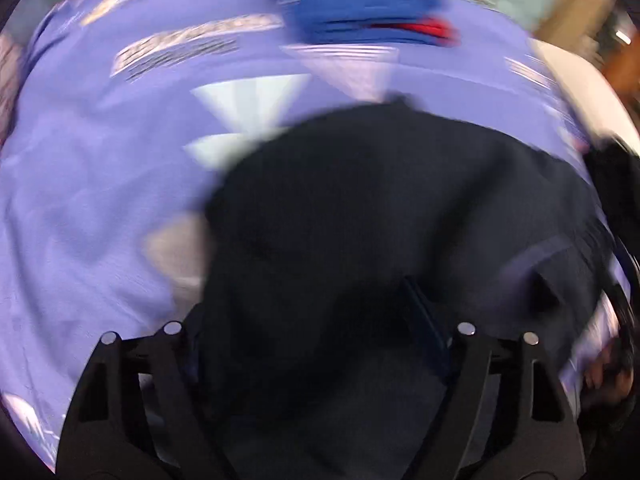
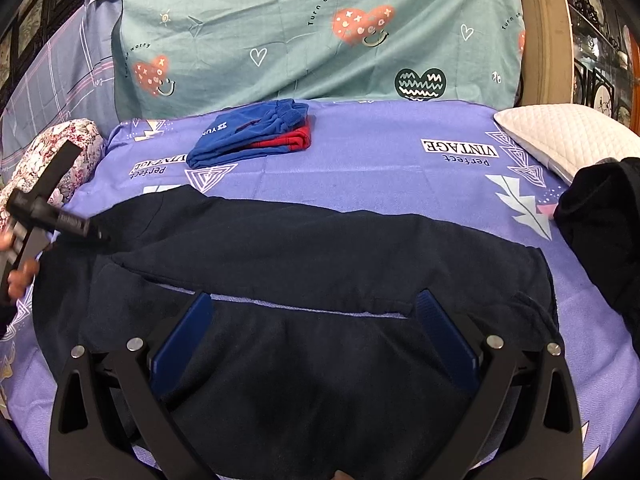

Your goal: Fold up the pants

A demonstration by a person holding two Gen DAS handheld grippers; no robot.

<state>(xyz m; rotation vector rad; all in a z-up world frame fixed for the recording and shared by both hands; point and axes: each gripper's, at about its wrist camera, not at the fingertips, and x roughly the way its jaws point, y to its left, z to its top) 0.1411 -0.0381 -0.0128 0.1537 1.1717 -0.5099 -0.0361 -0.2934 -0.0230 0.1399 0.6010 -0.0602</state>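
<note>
Dark navy pants [image 2: 304,264] lie across the purple bedsheet [image 2: 360,152], folded lengthwise, waistband and drawstring at the right. My right gripper [image 2: 316,308] is open, its blue pads wide apart just above the near half of the pants. My left gripper [image 2: 86,234] reaches onto the pants' left end; from here I cannot tell its jaw state. The left wrist view is motion-blurred: the pants [image 1: 380,208] fill the middle, the fabric covers the left gripper [image 1: 320,328], and one blue pad [image 1: 424,320] shows.
Folded blue and red shorts [image 2: 256,132] sit at the back of the bed, also in the left wrist view [image 1: 360,12]. A white pillow [image 2: 568,136] lies at the right, a floral cushion [image 2: 52,156] at the left, a dark garment [image 2: 600,216] at the right edge.
</note>
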